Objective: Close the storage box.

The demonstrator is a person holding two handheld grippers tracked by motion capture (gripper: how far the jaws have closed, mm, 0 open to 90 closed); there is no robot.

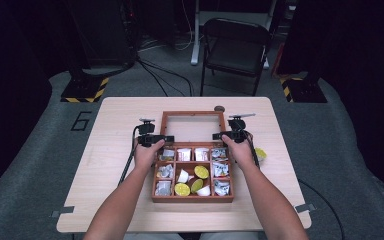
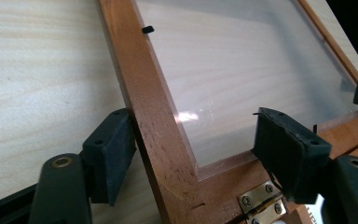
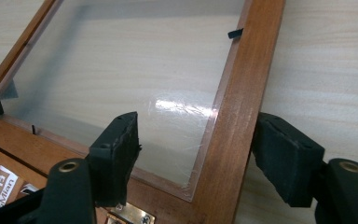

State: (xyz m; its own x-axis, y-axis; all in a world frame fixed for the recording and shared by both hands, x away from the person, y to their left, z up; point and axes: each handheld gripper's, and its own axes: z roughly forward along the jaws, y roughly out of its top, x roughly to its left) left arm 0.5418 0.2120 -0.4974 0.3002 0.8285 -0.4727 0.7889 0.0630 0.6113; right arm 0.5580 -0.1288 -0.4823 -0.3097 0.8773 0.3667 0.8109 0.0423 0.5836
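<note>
Wooden box (image 1: 192,196) open on the table (image 1: 120,130), its glazed lid (image 2: 242,79) laid back flat, left gripper (image 2: 193,156) fingers (image 2: 109,156) straddling the lid's left frame rail, outer pad touching, inner pad over the pane, right gripper (image 3: 205,158) fingers (image 3: 116,156) straddling the right rail, neither visibly clamped.

A pale wooden surface (image 1: 115,165) spreads out under and to either side of the fingers. Beyond the fingers, near the far edge of the surface, lies a small round brown object (image 1: 219,108). Just to the right of the right fingers, a yellow-and-white item (image 1: 260,153) rests on the surface. Well beyond the fingers, past the far edge, a dark folding chair (image 1: 235,47) stands on grey floor covering (image 1: 30,165) marked with the figure 6 (image 1: 81,120). Black-and-yellow striped stand bases (image 1: 86,90) sit far left and far right, and black cables (image 1: 155,75) run across the floor.
</note>
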